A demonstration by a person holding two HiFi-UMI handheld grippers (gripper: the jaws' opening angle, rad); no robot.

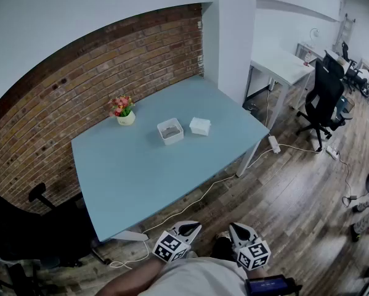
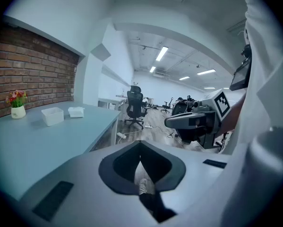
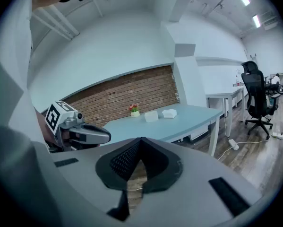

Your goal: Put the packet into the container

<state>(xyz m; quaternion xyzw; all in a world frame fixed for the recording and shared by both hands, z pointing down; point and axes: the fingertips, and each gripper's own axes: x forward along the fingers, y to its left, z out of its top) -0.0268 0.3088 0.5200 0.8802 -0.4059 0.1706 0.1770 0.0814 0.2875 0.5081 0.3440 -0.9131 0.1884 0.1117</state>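
The head view looks steeply down from well back of the table [image 1: 141, 165], off its near corner, and takes in its whole top and the brick wall [image 1: 79, 85] beyond. The left gripper view sits low beside the table's near corner and faces along its top toward an office chair [image 2: 134, 103]. The right gripper view sits low too, farther off, facing the table's long side. All three share the table top with its flower pot [image 1: 124, 115]. The left gripper view also catches the right gripper [image 2: 172, 122], and the right gripper view the left gripper [image 3: 103, 136].
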